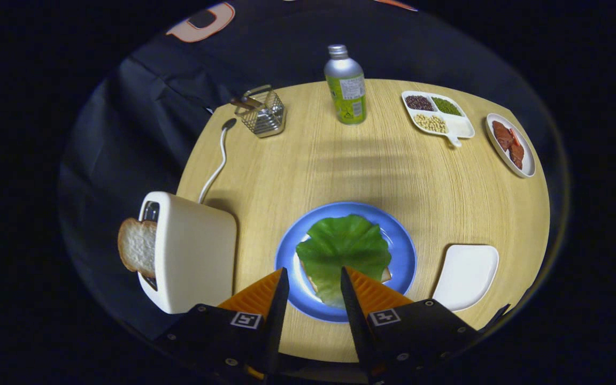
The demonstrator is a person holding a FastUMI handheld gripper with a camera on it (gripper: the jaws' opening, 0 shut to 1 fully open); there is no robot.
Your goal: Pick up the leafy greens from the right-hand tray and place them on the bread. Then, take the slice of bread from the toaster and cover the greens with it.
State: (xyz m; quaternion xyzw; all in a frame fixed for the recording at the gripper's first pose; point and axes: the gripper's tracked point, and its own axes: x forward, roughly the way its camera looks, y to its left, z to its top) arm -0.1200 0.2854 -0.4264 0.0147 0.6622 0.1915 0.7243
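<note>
**Greens laid on the bread; toaster slice next**

The claw (314, 275) stands open above the near rim of the blue plate (404, 251), its fingers apart and holding nothing. The leafy greens (343, 248) lie spread over the bread (385, 276) on that plate, just ahead of and partly between the fingers; only a corner of the bread shows past the leaf. The white tray (466, 275) to the right of the plate lies bare, so the first step reads as done. The second step is in hand: the slice of bread (137, 247) stands out of the slot of the toaster (193, 251), left of the plate. The next move probably calls for swinging the claw left, turning it to meet the slice's flat faces, and drawing the slice out along the slot. The toaster sits at the table's (340, 171) near left edge, so little room lies beyond it; the open middle of the table gives room for the swing. The cord (217, 166), wire basket (262, 113), bottle (346, 88) and far dishes (436, 113) stand well apart from that path.
</note>
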